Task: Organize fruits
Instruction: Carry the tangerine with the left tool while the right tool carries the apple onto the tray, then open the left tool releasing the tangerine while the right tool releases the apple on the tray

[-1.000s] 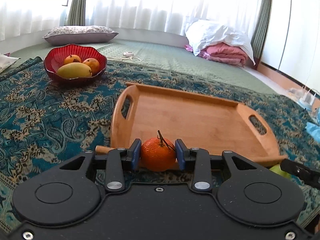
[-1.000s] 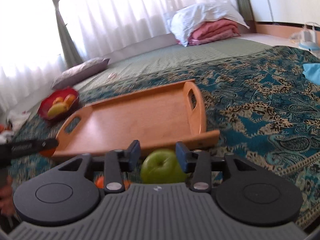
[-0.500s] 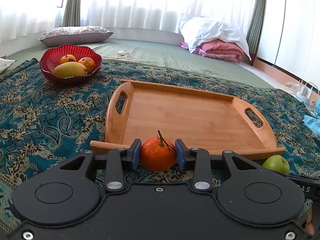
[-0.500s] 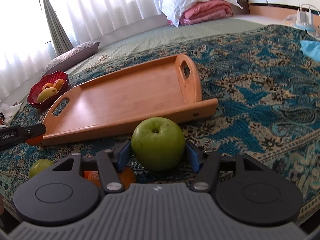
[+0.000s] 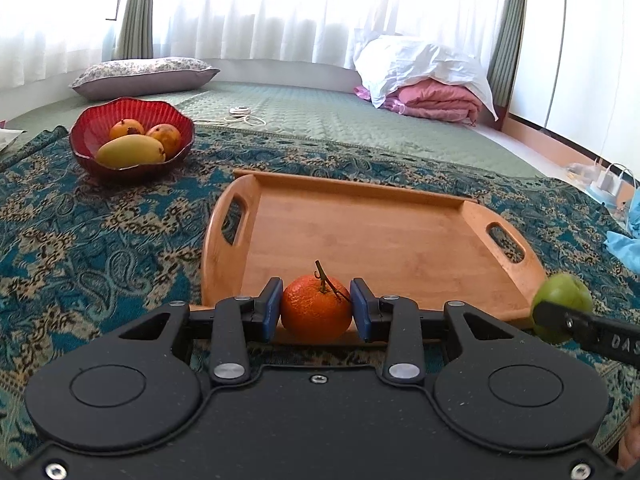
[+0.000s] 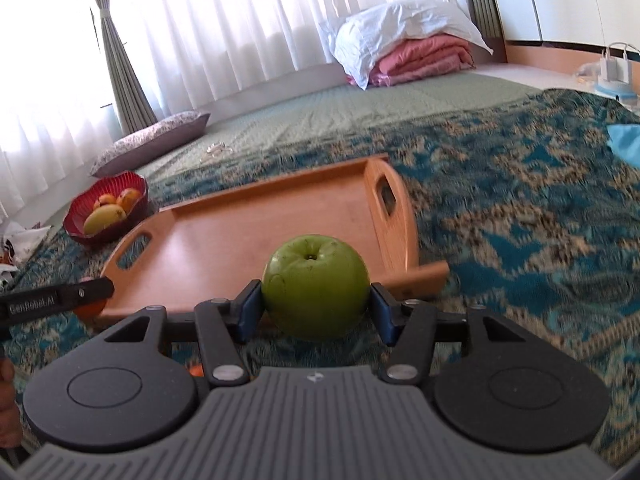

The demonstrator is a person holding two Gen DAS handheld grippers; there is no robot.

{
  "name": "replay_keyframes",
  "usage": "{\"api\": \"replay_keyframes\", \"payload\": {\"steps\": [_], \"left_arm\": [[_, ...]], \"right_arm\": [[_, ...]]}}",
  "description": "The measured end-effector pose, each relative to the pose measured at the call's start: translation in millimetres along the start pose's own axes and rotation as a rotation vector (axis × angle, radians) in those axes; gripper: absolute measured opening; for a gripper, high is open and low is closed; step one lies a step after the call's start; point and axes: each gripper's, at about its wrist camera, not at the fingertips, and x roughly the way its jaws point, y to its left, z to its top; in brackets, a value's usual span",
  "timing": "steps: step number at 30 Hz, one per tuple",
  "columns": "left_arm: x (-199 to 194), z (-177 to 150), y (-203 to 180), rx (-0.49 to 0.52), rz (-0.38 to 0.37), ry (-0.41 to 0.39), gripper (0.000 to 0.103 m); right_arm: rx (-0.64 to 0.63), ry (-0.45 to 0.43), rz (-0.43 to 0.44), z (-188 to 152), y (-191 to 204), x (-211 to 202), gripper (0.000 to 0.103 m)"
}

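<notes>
My left gripper (image 5: 316,310) is shut on an orange tangerine (image 5: 314,310) with a short stem, held above the near rim of the wooden tray (image 5: 380,240). My right gripper (image 6: 316,310) is shut on a green apple (image 6: 316,284), held above the near right corner of the tray (image 6: 248,236). The apple also shows in the left wrist view (image 5: 562,300), at the tray's right corner. The tray is bare inside.
A red bowl (image 5: 100,128) with a mango and two orange fruits stands on the patterned blue rug (image 5: 100,232) to the tray's far left. A pillow (image 5: 144,76) and folded pink bedding (image 5: 432,100) lie beyond on the green mat.
Both grippers have risen with their fruit. The apple has been lifted off the rug and now hangs over the tray's near right corner.
</notes>
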Motion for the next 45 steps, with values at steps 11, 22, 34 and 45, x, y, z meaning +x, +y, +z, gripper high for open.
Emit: {"api": "replay_keyframes", "payload": {"steps": [11,22,34,45], "left_arm": [[45,26,6,-0.002,0.010,0.053,0.035],[79,23,10,0.004,0.034,0.106,0.035],[87,14,7,0.018,0.040,0.115,0.035],[77,14,7,0.021,0.038,0.100,0.061]], "right_arm": [[-0.099,0.075,-0.025,31,5,54,0.059],[-0.090,0.107,-0.038,25,4,75,0.059],[-0.096,0.100,-0.039,24,4,75,0.060],[-0.093,0.088,-0.032,23,5,68,0.073]]}}
